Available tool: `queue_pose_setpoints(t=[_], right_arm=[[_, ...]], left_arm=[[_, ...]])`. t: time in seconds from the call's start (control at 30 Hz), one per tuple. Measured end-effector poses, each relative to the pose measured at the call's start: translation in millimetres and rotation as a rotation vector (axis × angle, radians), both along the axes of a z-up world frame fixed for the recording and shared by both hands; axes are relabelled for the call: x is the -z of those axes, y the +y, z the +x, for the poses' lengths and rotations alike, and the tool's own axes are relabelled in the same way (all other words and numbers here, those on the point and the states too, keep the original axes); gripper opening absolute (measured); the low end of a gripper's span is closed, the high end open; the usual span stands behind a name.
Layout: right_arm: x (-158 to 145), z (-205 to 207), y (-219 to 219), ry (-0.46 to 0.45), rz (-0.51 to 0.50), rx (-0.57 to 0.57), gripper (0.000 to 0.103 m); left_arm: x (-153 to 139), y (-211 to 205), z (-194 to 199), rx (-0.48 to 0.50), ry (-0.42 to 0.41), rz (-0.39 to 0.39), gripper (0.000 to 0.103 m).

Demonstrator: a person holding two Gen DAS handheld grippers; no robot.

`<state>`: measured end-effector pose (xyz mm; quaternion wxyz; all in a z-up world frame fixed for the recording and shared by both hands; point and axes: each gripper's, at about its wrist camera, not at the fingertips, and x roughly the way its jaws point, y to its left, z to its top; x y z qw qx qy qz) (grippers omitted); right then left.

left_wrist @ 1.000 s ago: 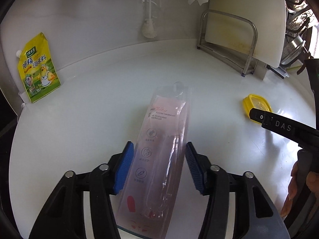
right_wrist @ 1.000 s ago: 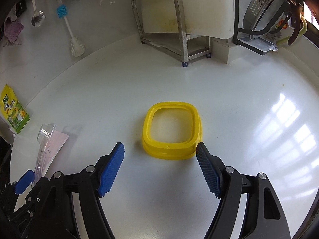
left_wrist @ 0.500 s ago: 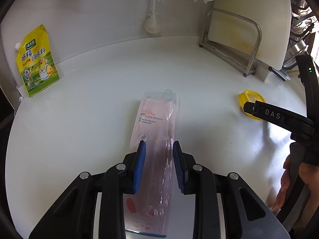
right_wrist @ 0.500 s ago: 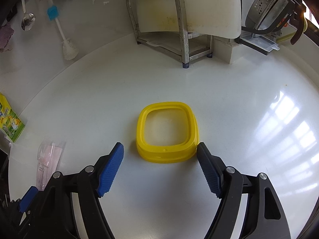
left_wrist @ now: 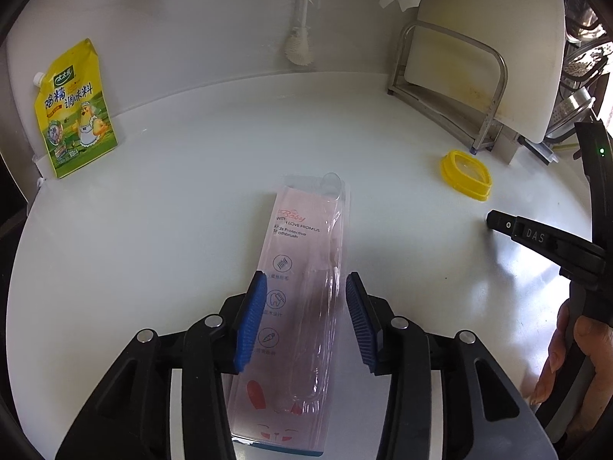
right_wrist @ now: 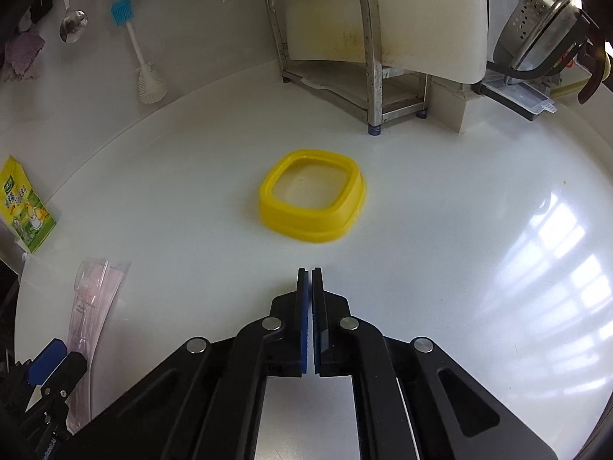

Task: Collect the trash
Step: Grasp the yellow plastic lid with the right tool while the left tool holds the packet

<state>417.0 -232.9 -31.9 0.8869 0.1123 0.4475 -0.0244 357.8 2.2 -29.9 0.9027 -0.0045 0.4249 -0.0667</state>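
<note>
While the left tool (left_wrist: 304,318) points down at the white desk (left_wrist: 172,230), its blue pads (left_wrist: 251,322) are spreading apart on either side of the toothbrush package (left_wrist: 302,268), a clear blister on pink card lying flat and lengthwise between them; the left pad sits at the card's edge, the right one just clear of the blister. Over to the right, the right tool (right_wrist: 310,318) has its pads pressed together with nothing between them, its tip a little short of the yellow lid (right_wrist: 312,195), which lies open side up on the desk, apart from the tool. A hand (left_wrist: 574,352) grips the right tool's handle. A yellow seasoning pouch (left_wrist: 74,109) leans against the back wall at the left, a white bottle brush (left_wrist: 300,34) hangs on the wall, and a cutting board (right_wrist: 383,11) stands in a metal rack (right_wrist: 369,65) behind the lid.
</note>
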Motion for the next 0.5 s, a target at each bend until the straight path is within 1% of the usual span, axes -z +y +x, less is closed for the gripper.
queue_pose_setpoints(t=[0.03,0.1,0.13,0.17,0.2,0.23,0.3,0.4,0.5], right_arm=[[0,-2,-2,-0.001,0.008,-0.001,0.002],[0,-5,-7,-0.015,0.052,-0.011,0.015],[-1,-6,-9,-0.026,0.061,-0.009,0.037],[-3,-7,-12,-0.042,0.060,0.001,0.062],[-6,-8,-14,-0.066,0.053,0.006,0.066],[-9,-7,-16,-0.082,0.042,0.005,0.067],[-12,-1,-20,-0.087,0.037,0.000,0.067],[-9,14,-22,-0.049,0.050,0.000,0.069],[-9,25,-20,-0.047,0.069,0.025,0.071]], left_arm=[[0,0,0,-0.001,0.000,-0.003,0.043],[-1,1,0,-0.003,-0.001,-0.008,0.045],[-2,1,-1,-0.006,-0.005,-0.008,0.045],[-2,2,-1,-0.009,-0.009,-0.007,0.047],[-3,2,-2,-0.009,-0.011,-0.009,0.049],[-4,2,-3,-0.009,-0.012,-0.013,0.049],[-5,2,-4,-0.005,-0.014,-0.020,0.051],[-7,1,-6,-0.005,-0.027,-0.014,0.058],[-7,2,-7,-0.006,-0.030,-0.012,0.059]])
